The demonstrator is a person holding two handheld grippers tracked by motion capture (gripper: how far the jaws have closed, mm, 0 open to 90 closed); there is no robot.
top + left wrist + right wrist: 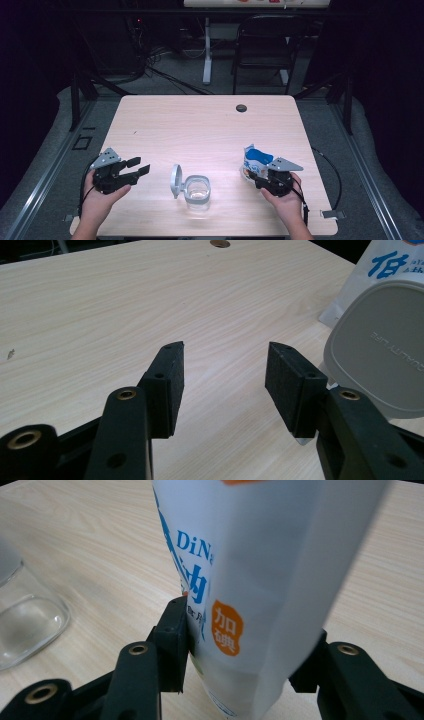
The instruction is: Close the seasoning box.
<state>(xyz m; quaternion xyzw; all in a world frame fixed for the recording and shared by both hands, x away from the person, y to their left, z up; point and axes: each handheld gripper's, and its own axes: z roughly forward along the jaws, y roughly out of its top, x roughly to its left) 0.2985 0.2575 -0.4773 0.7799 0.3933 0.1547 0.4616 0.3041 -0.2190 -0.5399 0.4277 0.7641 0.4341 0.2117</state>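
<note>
A white pouch with blue print stands upright on the right side of the wooden table. My right gripper has its jaws on both sides of the pouch. One pad presses its side and the other is hidden behind it. At the table's front middle sits a clear glass jar with its grey lid flipped up on the left. My left gripper hovers at the front left, open, nothing between its pads. The lid and the pouch lie beyond it.
A dark cable hole marks the far side of the table. A black chair and a white table leg stand on the floor beyond. The glass jar is close to the right gripper's left side.
</note>
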